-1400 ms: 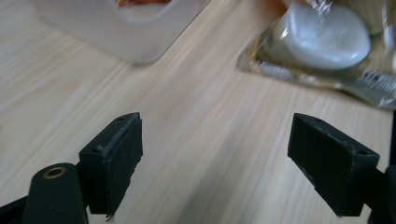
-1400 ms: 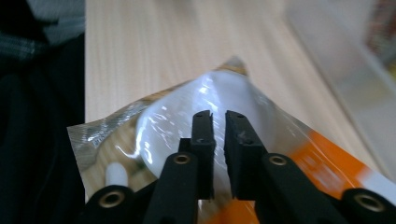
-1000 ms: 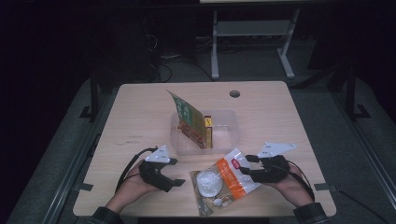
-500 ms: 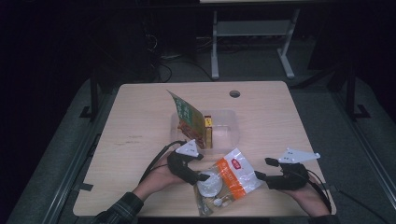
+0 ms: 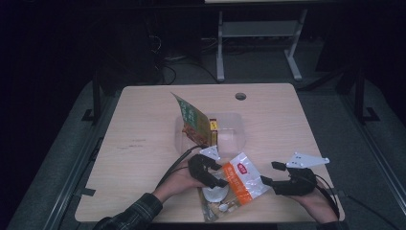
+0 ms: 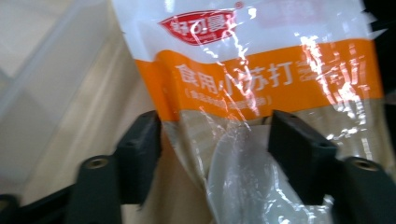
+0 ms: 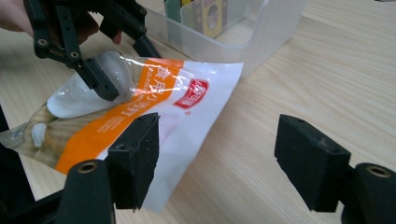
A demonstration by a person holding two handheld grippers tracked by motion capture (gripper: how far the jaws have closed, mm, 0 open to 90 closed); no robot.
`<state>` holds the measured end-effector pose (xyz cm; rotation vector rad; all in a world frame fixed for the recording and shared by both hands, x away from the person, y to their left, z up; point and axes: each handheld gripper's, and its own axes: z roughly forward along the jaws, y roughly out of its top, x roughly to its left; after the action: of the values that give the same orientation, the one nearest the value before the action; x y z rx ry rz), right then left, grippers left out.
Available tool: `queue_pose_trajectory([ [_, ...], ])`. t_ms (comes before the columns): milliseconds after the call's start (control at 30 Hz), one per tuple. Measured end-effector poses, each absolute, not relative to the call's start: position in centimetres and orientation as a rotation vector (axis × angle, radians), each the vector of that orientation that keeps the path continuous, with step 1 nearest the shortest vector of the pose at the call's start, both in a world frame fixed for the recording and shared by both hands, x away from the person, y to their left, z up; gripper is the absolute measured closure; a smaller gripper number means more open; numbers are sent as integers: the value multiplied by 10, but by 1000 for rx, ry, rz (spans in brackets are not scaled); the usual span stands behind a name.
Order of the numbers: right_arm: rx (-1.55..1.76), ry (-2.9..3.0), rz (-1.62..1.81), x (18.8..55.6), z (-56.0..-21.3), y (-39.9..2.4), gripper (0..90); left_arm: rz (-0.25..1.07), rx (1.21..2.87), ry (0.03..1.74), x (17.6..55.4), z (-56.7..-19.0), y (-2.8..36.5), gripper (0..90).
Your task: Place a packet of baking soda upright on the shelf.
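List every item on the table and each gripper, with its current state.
Orange-and-clear bag: flat on table, between left gripper's jaws.
Clear bin: upright, holding packets.
Green packet: leaning tilted in bin.
Left gripper: jaws closing around bag.
Right gripper: open, beside bag.

A clear plastic bin (image 5: 230, 132) sits mid-desk (image 5: 143, 124), holding a green snack packet (image 5: 192, 122) leaning upright beside a small yellow box (image 5: 213, 126).
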<state>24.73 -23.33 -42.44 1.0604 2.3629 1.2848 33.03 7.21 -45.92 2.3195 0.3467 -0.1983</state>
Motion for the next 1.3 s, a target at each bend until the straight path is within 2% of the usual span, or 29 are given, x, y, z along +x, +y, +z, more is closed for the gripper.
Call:
queue_pose_trajectory([
  [167, 1054, 2368, 1286, 248, -424, -231, 303, -212, 2307, 352, 333, -458, 75, 572],
  [367, 1057, 2365, 1293, 248, -423, -231, 307, -193, 2288, 351, 328, -453, 75, 853],
  [400, 1056, 2368, 1293, 248, -423, -231, 307, -185, 2291, 343, 327, -452, 74, 871],
  [767, 1052, 2367, 1351, 248, -421, -232, 306, -158, 2251, 284, 318, -439, 76, 891],
  [1300, 1014, 2366, 1457, 250, -414, -221, 303, 10, 2063, 349, 317, -403, 109, 897],
])
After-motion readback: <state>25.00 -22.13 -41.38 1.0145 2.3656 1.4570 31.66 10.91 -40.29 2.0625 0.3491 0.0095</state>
